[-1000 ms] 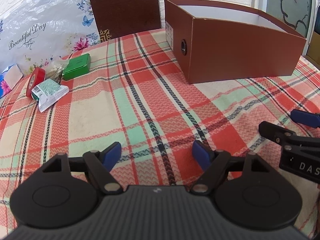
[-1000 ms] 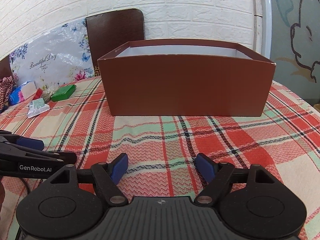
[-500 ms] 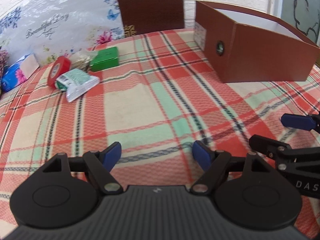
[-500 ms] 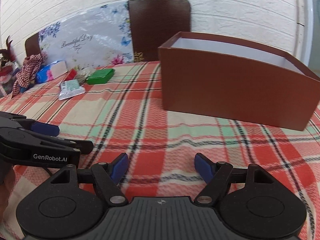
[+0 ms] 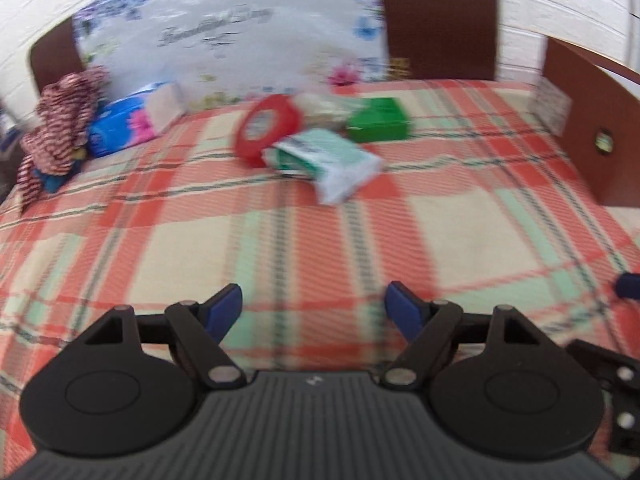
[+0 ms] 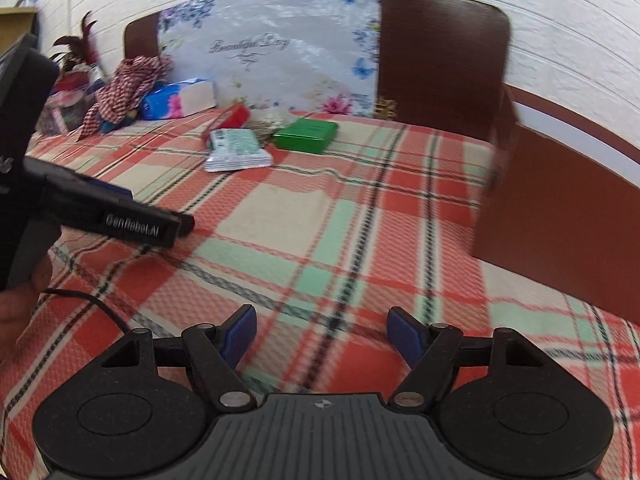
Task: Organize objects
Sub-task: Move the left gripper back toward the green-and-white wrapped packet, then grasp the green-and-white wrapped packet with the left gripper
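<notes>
The left tool (image 5: pixel 313 308) stood open and empty, nearer the foil packet (image 5: pixel 326 160), which lay well ahead; the right tool (image 6: pixel 322 330), empty, was closing

"GenRobot.AI" on the left gripper (image 6: pixel 120 216) — "Beautiful Day" in script on the flowered sheet (image 6: pixel 264 60)
</notes>
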The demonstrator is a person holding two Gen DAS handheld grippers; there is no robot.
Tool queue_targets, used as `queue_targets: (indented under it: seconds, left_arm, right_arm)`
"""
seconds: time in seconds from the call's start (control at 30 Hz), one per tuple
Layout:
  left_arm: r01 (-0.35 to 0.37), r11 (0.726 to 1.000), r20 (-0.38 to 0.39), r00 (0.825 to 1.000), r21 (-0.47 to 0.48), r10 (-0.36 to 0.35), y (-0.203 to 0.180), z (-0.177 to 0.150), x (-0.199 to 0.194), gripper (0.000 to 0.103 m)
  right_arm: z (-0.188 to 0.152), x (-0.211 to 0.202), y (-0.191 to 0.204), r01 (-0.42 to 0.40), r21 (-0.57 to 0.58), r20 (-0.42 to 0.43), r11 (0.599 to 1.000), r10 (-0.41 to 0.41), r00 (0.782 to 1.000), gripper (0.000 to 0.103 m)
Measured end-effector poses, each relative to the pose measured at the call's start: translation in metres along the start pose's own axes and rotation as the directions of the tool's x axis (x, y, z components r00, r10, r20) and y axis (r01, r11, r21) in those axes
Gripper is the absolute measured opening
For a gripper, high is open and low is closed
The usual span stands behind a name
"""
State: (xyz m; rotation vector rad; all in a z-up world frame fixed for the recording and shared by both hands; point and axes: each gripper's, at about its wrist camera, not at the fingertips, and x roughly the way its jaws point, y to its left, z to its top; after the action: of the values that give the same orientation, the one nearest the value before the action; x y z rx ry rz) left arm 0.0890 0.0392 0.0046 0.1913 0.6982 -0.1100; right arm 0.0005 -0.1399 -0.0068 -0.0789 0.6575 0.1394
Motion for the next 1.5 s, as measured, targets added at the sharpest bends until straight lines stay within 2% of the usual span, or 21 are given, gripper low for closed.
queue_targets:
  seconds: [0.13,0.17,0.23,0.27,0.4,0.53,0.7,0.8,0.9,1.0,1.07,1.1,1.13,1.2,1.33,1.5]
  left_arm:
    - [-0.136,0.989,0.042,0.989,-0.064,0.139,0.044,0.000,0.023,0.096]
    - [-0.141,0.986,0.052,0.988,-0.093,0.146,0.055,-0.001,0.028,0.098]
    - [-0.056,0.974,0.039,0.997,-0.221,0.066,0.082,-0.001,0.035,0.099]
    - [-0.057,0.966,0.045,0.997,-0.250,0.070,0.088,-0.001,0.037,0.099]
    - [-0.082,0.966,0.050,0.994,-0.244,0.097,0.084,-0.001,0.040,0.100]
    - [-0.069,0.963,0.057,0.995,-0.261,0.087,0.087,-0.001,0.038,0.100]
    - [-0.060,0.960,0.064,0.995,-0.272,0.080,0.089,-0.003,0.038,0.100]
    - [-0.055,0.959,0.068,0.995,-0.278,0.077,0.089,-0.003,0.038,0.100]
    - [-0.069,0.948,0.066,0.993,-0.310,0.094,0.093,-0.004,0.038,0.097]
    - [-0.067,0.949,0.070,0.993,-0.308,0.093,0.093,-0.004,0.038,0.098]
    - [-0.061,0.947,0.075,0.993,-0.317,0.089,0.094,-0.005,0.038,0.098]
    - [-0.062,0.946,0.075,0.993,-0.318,0.090,0.095,-0.005,0.038,0.098]
    - [-0.063,0.946,0.074,0.993,-0.318,0.091,0.094,-0.004,0.038,0.098]
    - [-0.067,0.946,0.072,0.993,-0.317,0.095,0.094,-0.004,0.039,0.098]
    - [-0.074,0.948,0.067,0.993,-0.310,0.099,0.093,-0.004,0.040,0.098]
    - [-0.078,0.950,0.063,0.993,-0.303,0.101,0.092,-0.003,0.040,0.099]
  right_arm:
    - [0.015,0.020,0.019,-0.033,-0.051,0.021,0.998,0.034,0.999,0.072]
    - [0.020,0.027,0.023,-0.044,-0.058,0.026,0.997,0.045,0.999,0.072]
    - [0.030,0.040,0.029,-0.058,-0.070,0.036,0.996,0.061,0.997,0.072]
    - [0.036,0.047,0.032,-0.062,-0.079,0.040,0.995,0.065,0.997,0.072]
    - [0.057,0.074,0.043,-0.059,-0.105,0.060,0.993,0.066,0.996,0.072]
    - [0.073,0.094,0.049,-0.052,-0.111,0.071,0.992,0.060,0.996,0.072]
    - [0.084,0.107,0.056,-0.066,-0.138,0.080,0.988,0.077,0.994,0.073]
    - [0.091,0.115,0.062,-0.075,-0.157,0.090,0.985,0.089,0.992,0.079]
    - [0.099,0.124,0.065,-0.087,-0.154,0.098,0.984,0.103,0.990,0.079]
    - [0.106,0.136,0.063,-0.093,-0.138,0.087,0.986,0.106,0.991,0.079]
    - [0.109,0.141,0.062,-0.108,-0.121,0.079,0.987,0.118,0.990,0.076]
    - [0.111,0.144,0.062,-0.120,-0.115,0.072,0.986,0.129,0.989,0.066]
    - [0.111,0.145,0.062,-0.127,-0.113,0.069,0.985,0.136,0.988,0.065]
    - [0.110,0.143,0.062,-0.143,-0.126,0.072,0.982,0.153,0.986,0.048]
    - [0.100,0.131,0.067,-0.127,-0.181,0.086,0.975,0.145,0.986,0.045]
    - [0.078,0.103,0.052,-0.110,-0.182,0.073,0.977,0.125,0.990,0.045]
